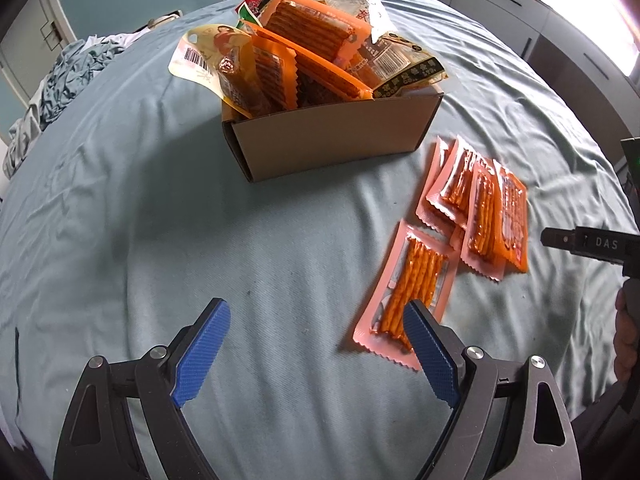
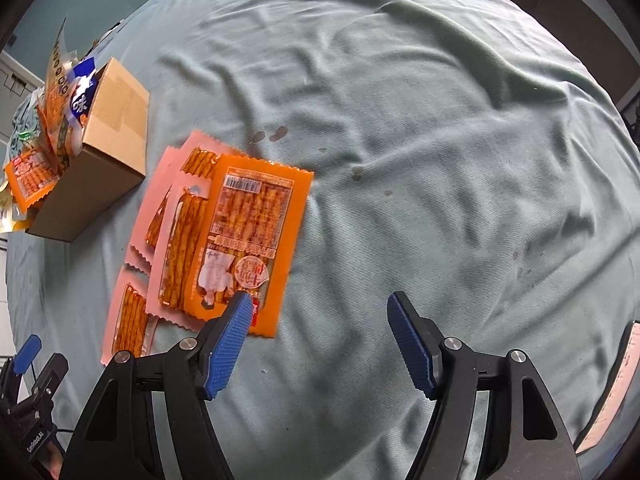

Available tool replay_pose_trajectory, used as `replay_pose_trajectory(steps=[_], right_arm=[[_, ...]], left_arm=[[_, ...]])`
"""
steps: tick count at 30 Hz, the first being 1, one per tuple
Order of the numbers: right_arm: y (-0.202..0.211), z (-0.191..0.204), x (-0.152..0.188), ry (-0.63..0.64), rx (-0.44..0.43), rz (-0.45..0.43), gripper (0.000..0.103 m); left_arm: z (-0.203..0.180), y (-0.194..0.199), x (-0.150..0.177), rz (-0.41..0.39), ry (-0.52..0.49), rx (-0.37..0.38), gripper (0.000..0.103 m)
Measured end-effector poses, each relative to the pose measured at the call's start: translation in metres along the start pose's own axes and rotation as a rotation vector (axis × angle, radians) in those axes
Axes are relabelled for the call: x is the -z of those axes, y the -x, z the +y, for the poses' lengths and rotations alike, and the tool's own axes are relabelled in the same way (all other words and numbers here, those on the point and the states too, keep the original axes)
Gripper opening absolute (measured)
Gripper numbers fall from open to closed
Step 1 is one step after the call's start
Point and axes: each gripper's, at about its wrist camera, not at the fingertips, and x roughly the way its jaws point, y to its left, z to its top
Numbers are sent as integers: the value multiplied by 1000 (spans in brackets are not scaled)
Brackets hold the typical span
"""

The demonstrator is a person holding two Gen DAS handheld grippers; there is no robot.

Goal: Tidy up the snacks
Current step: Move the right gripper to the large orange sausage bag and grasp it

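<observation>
A cardboard box stuffed with snack packets sits on the pale blue bedsheet, and beside it on the side nearer the grippers lies a loose pile of orange and pink snack packets. The left gripper hovers with jaws spread and nothing between them, just beside the nearest pink packet. The right gripper is likewise released and empty, its left finger over the edge of the orange packet atop the pile.

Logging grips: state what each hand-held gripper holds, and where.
Nothing. The left hand-held gripper and right hand-held gripper are both open above the bedsheet, beside loose snack packets.
</observation>
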Motion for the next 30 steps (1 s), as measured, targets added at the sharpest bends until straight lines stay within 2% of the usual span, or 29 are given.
replay_pose_trajectory(steps=[7,12,17,28,30], right_arm=[[-1,-4,-2,-22,-49,12,69],[1,-11,-3,-53,-53,2,69],[-7,-15,-5,-77,-69,33,69],[-34,19,-25,-36,-125,56,69],[-40,32,-27,15,-94,47,76]], left_arm=[[0,-3,0,3,0,-7,89],[0,-6,1,11,-4,-16,89],[0,-9,0,17,-2,-13,89],[-1,-8,0,19,-4,1,89],[-2,-8,0,19,-5,3,89]])
